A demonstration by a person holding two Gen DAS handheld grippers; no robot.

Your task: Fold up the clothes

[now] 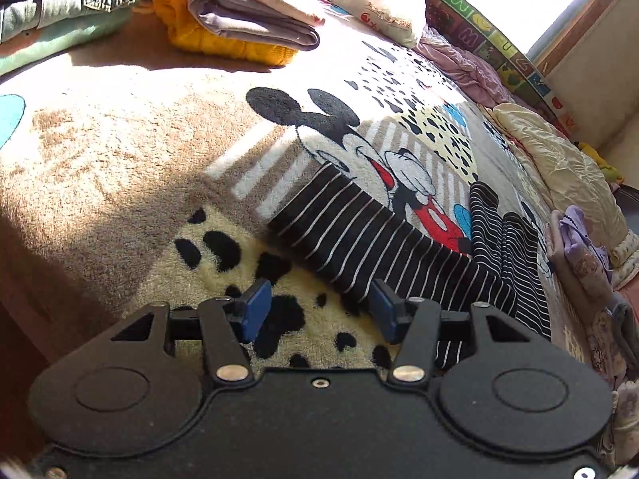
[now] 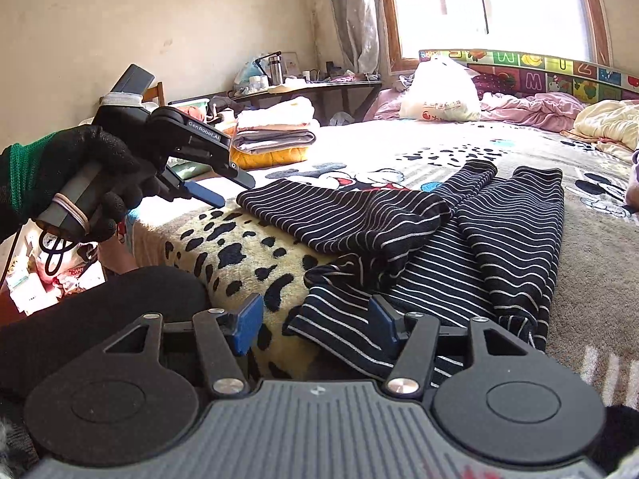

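The right gripper hangs low at the near edge of the bed, its blue pads spread apart and grasping nothing; one pad sits just over the near hem of the striped top. The left gripper is likewise released, and from the right wrist view it is held up in a gloved hand, clear of the cloth, beside the left sleeve.

The dark striped top lies on the cartoon-print blanket with both sleeves laid across the body, loosely rather than squarely. By my reading a fold is partway made. The next move calls for pinching the near hem at two spaced points and keeping the layers together. Folded stacks sit at the far left of the bed.
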